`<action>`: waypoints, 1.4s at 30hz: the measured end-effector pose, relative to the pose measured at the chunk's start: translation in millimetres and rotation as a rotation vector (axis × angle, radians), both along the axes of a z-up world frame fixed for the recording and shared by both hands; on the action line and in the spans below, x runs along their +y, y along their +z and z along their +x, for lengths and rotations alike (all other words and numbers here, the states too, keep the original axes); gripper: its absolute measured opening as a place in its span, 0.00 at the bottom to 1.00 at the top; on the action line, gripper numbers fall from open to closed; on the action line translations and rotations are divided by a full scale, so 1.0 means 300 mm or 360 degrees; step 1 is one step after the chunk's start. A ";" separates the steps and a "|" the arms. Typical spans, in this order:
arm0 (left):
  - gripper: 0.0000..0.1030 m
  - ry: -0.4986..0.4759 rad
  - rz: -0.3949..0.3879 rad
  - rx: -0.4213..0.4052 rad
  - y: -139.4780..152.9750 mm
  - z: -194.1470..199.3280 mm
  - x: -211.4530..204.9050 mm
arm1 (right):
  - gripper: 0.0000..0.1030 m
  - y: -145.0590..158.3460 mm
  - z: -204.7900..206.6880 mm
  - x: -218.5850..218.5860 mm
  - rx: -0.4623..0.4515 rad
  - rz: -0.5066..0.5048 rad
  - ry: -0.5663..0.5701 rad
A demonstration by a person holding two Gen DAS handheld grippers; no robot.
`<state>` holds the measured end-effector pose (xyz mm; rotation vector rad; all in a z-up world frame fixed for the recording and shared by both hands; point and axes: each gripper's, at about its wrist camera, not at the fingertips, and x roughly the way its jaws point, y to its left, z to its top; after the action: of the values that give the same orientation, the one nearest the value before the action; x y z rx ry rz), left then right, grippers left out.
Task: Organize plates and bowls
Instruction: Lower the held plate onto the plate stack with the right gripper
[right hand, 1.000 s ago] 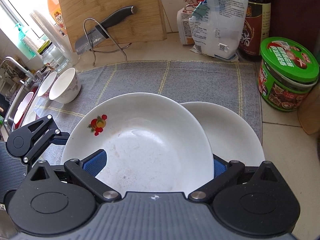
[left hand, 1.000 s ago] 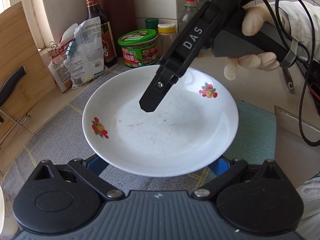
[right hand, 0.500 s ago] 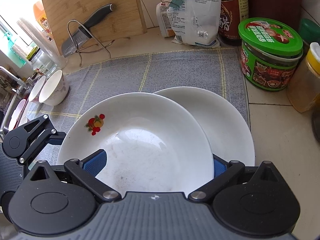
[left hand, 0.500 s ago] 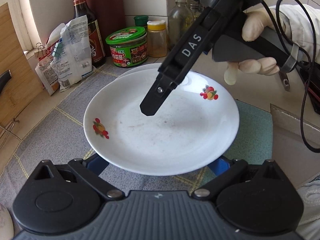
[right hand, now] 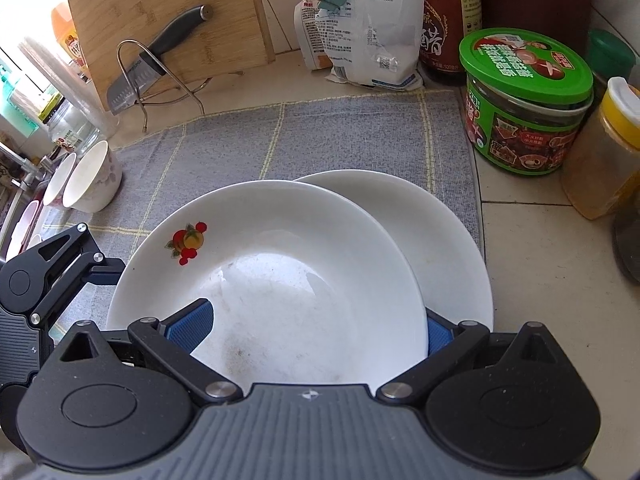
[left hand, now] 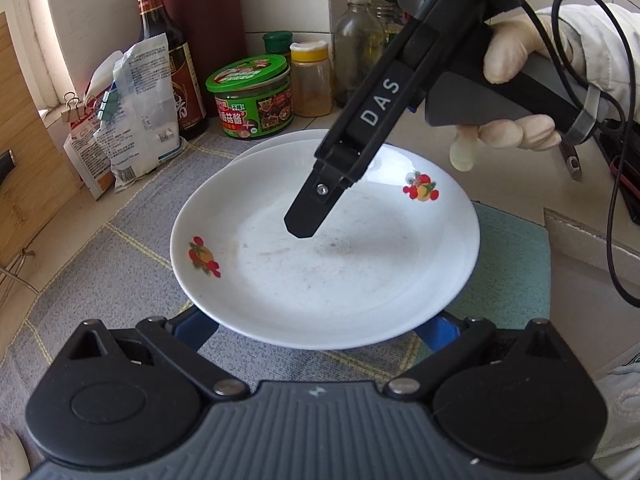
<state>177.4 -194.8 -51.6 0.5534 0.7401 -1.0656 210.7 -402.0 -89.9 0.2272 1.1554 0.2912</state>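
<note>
A white plate with fruit decals (left hand: 340, 264) (right hand: 280, 264) hangs tilted just above a plain white plate (right hand: 444, 240) (left hand: 276, 142) lying on the grey mat. My right gripper (right hand: 312, 328) is shut on its rim, with one finger (left hand: 308, 216) over the inside and the other hidden underneath. My left gripper (left hand: 316, 320) is open, its blue fingers (left hand: 192, 326) spread wide beneath the plate's near edge; whether they touch it is unclear. Two white bowls (right hand: 94, 178) stand at the mat's left edge.
Jars, among them a green-lidded one (right hand: 524, 104) and a yellow-lidded one (right hand: 604, 148), crowd the right. A sauce bottle (left hand: 172, 52) and clipped bags (right hand: 364, 24) line the wall. A cutting board (right hand: 172, 20) and a knife on a wire rack (right hand: 156, 64) stand at the back left.
The decorated plate, with both grippers, has moved right toward the jars and now overlaps much more of the plain plate beneath it.
</note>
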 end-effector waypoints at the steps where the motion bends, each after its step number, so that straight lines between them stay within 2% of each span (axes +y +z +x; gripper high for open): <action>1: 0.99 -0.0001 -0.0002 0.0001 -0.002 0.001 -0.001 | 1.00 -0.002 0.001 -0.002 0.0003 -0.0003 -0.0006; 20: 0.99 -0.0029 0.0038 -0.0047 -0.025 0.023 -0.028 | 1.00 -0.010 -0.012 -0.035 0.0046 -0.0020 -0.0080; 42: 0.98 -0.0031 0.0018 -0.0062 -0.028 0.028 -0.024 | 1.00 0.022 -0.062 -0.046 0.0030 -0.0038 -0.0151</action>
<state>185.7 -202.0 -59.9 0.5906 0.7085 -1.0661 192.2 -415.7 -83.3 0.2631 1.1622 0.1918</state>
